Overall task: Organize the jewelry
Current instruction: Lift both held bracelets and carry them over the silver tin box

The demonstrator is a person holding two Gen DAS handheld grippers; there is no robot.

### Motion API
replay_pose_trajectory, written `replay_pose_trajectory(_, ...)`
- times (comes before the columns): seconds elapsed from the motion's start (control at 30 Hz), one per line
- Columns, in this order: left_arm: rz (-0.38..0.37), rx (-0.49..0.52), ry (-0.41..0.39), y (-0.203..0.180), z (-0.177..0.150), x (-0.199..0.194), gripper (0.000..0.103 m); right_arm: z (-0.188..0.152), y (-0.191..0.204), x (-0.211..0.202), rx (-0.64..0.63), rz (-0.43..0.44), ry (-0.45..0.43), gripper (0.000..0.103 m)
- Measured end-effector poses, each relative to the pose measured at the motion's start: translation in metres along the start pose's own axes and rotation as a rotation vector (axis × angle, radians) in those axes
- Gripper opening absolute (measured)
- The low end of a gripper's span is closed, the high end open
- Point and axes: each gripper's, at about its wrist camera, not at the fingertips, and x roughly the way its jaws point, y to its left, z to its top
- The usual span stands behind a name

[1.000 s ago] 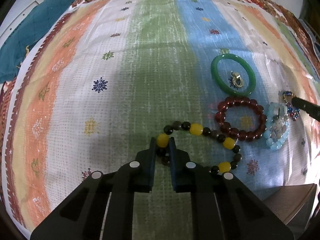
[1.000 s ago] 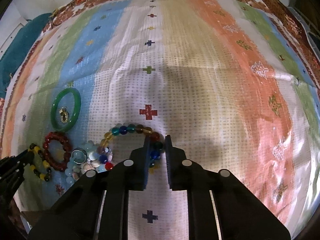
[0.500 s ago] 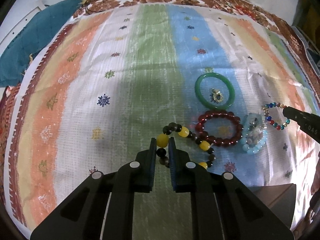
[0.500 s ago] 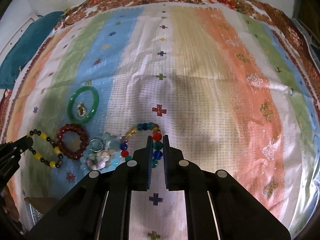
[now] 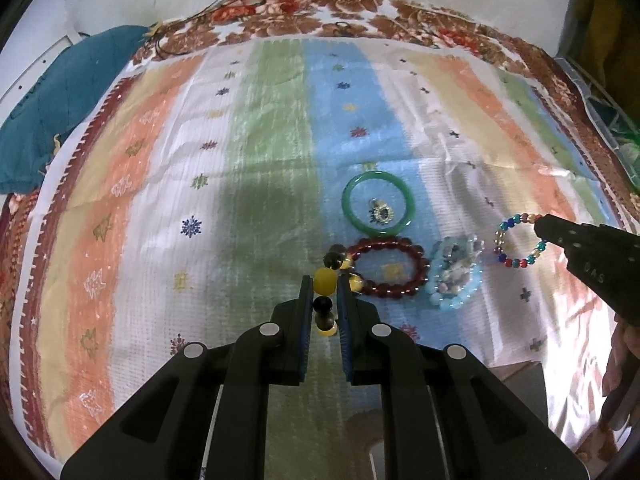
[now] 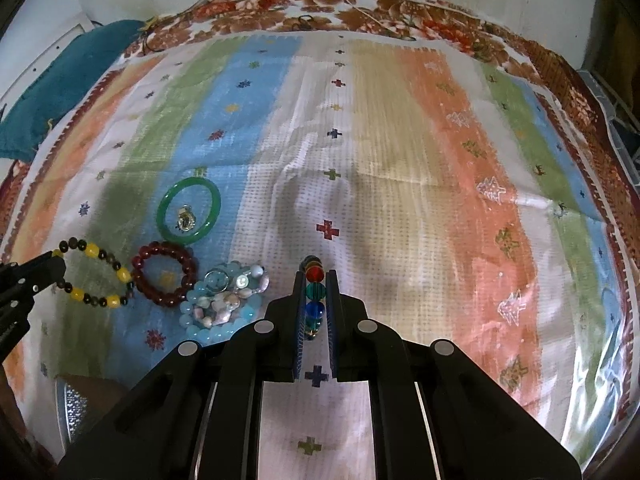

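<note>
My left gripper (image 5: 325, 282) is shut on a yellow-and-dark beaded bracelet (image 5: 325, 280), which hangs off the striped cloth; from the right wrist view the same bracelet (image 6: 94, 274) dangles as a loop from the left gripper (image 6: 56, 264). My right gripper (image 6: 315, 276) is shut on a multicoloured glass-bead bracelet (image 6: 315, 290), lifted too; in the left wrist view that bracelet (image 5: 516, 240) hangs from the right gripper (image 5: 540, 224). Still lying on the cloth are a green bangle (image 5: 378, 203) with a small ring (image 5: 382, 213) inside it, a dark red bead bracelet (image 5: 386, 268) and a pale blue bracelet pile (image 5: 456, 276).
A striped cloth (image 6: 400, 160) covers the bed. A teal cushion (image 5: 60, 112) lies at the far left edge. A brown box corner (image 6: 92, 396) and metal dish show near the front edge. A hand (image 5: 624, 360) is at the right.
Both grippers have risen, each lifting its bracelet off the cloth. The items left on the cloth look smaller and farther away.
</note>
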Motion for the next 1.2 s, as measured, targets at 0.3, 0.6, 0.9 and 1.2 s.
replay_pose_trajectory(0.3,0.003,0.018,-0.045,-0.011,0.0,-0.019,0.012,-0.001,0.006,-0.03,-0.011,0.023,-0.069,0.01)
replay_pose_trajectory(0.6,-0.05,0.005,-0.111,-0.014,0.0,-0.052,0.012,0.002,0.017,-0.061,-0.005,0.093,-0.134,0.01)
replay_pose_trajectory(0.9,-0.079,0.017,-0.175,-0.024,-0.003,-0.083,0.012,-0.005,0.028,-0.091,-0.043,0.105,-0.189,0.01)
replay_pose_trajectory(1.2,-0.091,0.046,-0.204,-0.036,-0.02,-0.102,0.012,-0.019,0.035,-0.118,-0.06,0.15,-0.225,0.01)
